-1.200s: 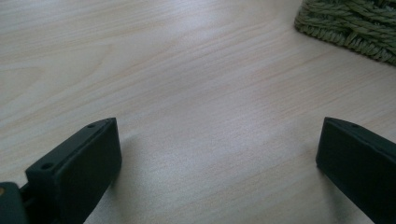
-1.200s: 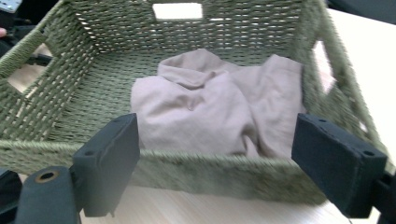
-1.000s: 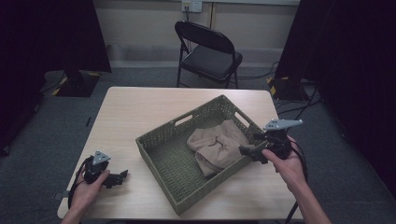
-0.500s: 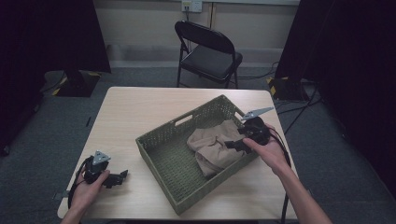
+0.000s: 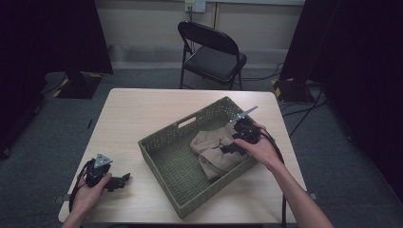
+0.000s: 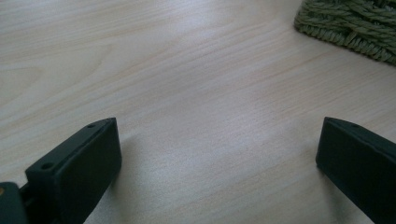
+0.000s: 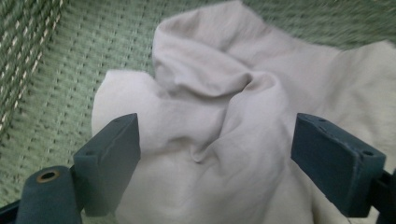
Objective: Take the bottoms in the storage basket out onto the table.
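The right gripper [image 5: 231,148] is hovering inside the green woven basket [image 5: 164,142], directly over the crumpled beige cloth [image 5: 214,151]; in the right gripper view its jaws are standing wide apart, flanking the cloth's [image 7: 224,121] folds without clasping them. The cloth is lying in the basket's right half, against the woven floor [image 7: 51,84]. The left gripper [image 5: 116,181] is resting at the near left corner of the wooden table [image 5: 138,109], jaws spread over bare wood [image 6: 210,116], the basket's edge [image 6: 350,23] lying just beyond.

Cloth [image 5: 217,148] in basket [image 5: 164,145], basket on table [image 5: 142,109], chair [image 5: 211,50] behind.
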{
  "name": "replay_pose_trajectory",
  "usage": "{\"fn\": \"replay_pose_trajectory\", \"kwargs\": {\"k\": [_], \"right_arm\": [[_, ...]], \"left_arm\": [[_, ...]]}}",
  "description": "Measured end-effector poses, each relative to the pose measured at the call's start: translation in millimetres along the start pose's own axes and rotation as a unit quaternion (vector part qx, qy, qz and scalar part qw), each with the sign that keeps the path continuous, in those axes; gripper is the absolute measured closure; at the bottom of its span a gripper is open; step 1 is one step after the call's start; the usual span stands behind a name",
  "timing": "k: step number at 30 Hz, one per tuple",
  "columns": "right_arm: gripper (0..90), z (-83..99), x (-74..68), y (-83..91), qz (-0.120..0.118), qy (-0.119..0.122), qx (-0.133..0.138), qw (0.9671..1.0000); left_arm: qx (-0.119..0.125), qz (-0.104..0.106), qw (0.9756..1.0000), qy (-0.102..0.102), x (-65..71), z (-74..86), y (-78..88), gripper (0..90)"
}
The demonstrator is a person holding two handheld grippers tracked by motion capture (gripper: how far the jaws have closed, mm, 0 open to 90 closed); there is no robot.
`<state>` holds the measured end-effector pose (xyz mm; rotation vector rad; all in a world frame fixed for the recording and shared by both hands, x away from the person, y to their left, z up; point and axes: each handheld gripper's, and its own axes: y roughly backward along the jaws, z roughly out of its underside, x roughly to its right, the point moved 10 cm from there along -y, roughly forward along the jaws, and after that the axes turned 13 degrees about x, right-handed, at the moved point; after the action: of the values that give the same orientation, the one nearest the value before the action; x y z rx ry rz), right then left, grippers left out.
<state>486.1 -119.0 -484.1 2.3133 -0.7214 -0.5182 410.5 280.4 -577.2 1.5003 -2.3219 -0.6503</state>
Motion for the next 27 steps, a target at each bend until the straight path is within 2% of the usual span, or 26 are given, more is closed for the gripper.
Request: {"fn": "replay_pose_trajectory", "kwargs": {"k": [3,6,8,10,12,14,16,19,21,23,25,27], "right_arm": [[14.5,1.4,1.8,-3.6,0.007,0.011,-0.025,0.9996],[14.7,-5.2,2.3,-6.1,0.010,0.016,-0.029,0.9994],[14.7,-7.2,1.8,-11.3,0.003,0.020,-0.046,0.9988],[14.3,-7.6,2.3,-13.9,0.005,0.022,-0.050,0.9985],[14.6,-3.2,-0.3,-24.3,-0.004,0.028,-0.080,0.9964],[14.3,-2.2,-0.3,-28.2,-0.002,0.031,-0.085,0.9959],[12.9,2.2,0.3,-31.8,-0.002,0.032,-0.115,0.9929],[12.7,1.9,1.4,-34.2,0.002,0.039,-0.131,0.9906],[12.7,3.1,2.8,-37.4,-0.007,0.037,-0.151,0.9879],[12.9,1.3,3.5,-38.0,-0.006,0.041,-0.151,0.9877],[12.8,-3.4,4.0,-40.0,-0.008,0.039,-0.138,0.9897],[12.2,-2.8,5.4,-44.2,-0.006,0.049,-0.142,0.9886]], "left_arm": [[0.000,0.000,1.0000,0.000,0.1,0.0,0.0,0.0],[-0.001,0.001,1.0000,-0.002,0.0,0.2,0.3,0.0],[-0.001,0.001,1.0000,-0.002,0.0,0.2,0.3,0.0],[-0.001,0.001,1.0000,-0.002,0.0,0.2,0.3,0.0],[-0.001,0.001,1.0000,-0.002,0.0,0.2,0.3,0.0],[-0.001,0.001,1.0000,-0.002,-0.1,0.2,0.3,0.0],[-0.001,0.001,1.0000,-0.002,0.0,0.2,0.3,0.0],[-0.001,0.001,1.0000,-0.002,0.0,0.2,0.3,0.0],[-0.001,0.001,1.0000,-0.002,-0.1,0.2,0.3,0.0],[0.000,0.001,1.0000,0.000,0.2,0.0,0.1,0.0],[0.000,0.001,1.0000,0.000,0.2,0.1,0.1,0.0],[-0.001,0.001,1.0000,-0.002,0.0,0.2,0.3,0.0]]}}
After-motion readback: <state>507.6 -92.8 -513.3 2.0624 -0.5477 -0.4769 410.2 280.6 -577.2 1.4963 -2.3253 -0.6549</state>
